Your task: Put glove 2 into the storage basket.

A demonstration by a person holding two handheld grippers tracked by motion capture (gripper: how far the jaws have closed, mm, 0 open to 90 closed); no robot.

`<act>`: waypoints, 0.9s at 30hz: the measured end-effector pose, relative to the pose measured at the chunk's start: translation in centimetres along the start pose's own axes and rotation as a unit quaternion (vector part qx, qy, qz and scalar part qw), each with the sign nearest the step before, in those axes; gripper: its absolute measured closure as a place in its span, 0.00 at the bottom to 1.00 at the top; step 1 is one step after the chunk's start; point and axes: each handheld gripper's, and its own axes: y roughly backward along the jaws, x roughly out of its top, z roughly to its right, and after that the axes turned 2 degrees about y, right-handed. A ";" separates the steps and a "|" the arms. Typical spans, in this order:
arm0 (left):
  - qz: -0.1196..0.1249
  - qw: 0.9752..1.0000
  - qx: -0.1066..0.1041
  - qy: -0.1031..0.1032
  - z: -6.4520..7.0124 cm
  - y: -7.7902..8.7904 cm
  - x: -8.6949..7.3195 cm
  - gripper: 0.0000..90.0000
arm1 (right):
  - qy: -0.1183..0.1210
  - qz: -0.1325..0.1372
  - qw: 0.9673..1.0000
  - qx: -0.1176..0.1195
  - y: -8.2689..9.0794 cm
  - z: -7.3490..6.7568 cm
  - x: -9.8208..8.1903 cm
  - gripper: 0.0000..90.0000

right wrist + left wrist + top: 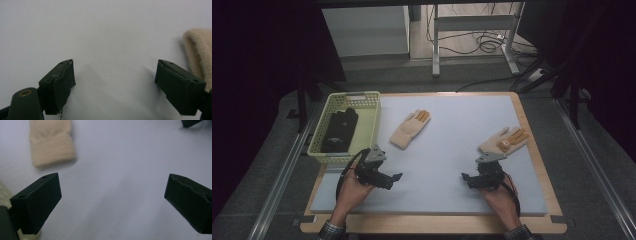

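Both of my grippers, left [398,176] and right [464,176], hover low with fingers wide and empty over the desk [447,150], and each tan glove [410,128] [503,140] ahead looks soft and light, best pinched at its cuff.

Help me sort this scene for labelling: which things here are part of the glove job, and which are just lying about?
Part of the job:
- beige glove near the basket
- beige glove at the right
- yellow basket with a black glove in it
- left tool and right tool, both open and holding nothing

Just lying about:
- cables on the floor
- metal frame behind the table
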 end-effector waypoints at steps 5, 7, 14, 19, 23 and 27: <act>-0.018 1.000 0.004 0.010 0.2 -1.2 -2.0 0.01 | -0.001 -0.001 1.000 0.000 0.0 0.0 0.0 0.17; -0.024 1.000 0.009 0.017 0.1 -1.6 -2.8 0.01 | -0.002 -0.001 1.000 -0.001 0.0 0.0 0.0 0.17; -0.033 0.998 0.004 0.055 -0.8 -2.5 -4.5 0.00 | -0.005 -0.002 1.000 -0.003 0.0 -0.1 0.1 0.17; -0.030 0.998 0.010 0.054 -0.8 -2.5 -4.5 0.03 | -0.006 -0.004 1.000 -0.001 -0.1 -0.2 0.1 0.14; -0.030 0.998 0.010 0.055 -0.8 -2.5 -4.6 0.03 | -0.009 -0.012 1.000 -0.002 -0.1 -0.3 0.5 0.15; -0.029 0.998 0.011 0.055 -0.8 -2.5 -4.6 0.03 | -0.001 0.002 1.000 0.007 -0.5 -0.6 1.5 0.18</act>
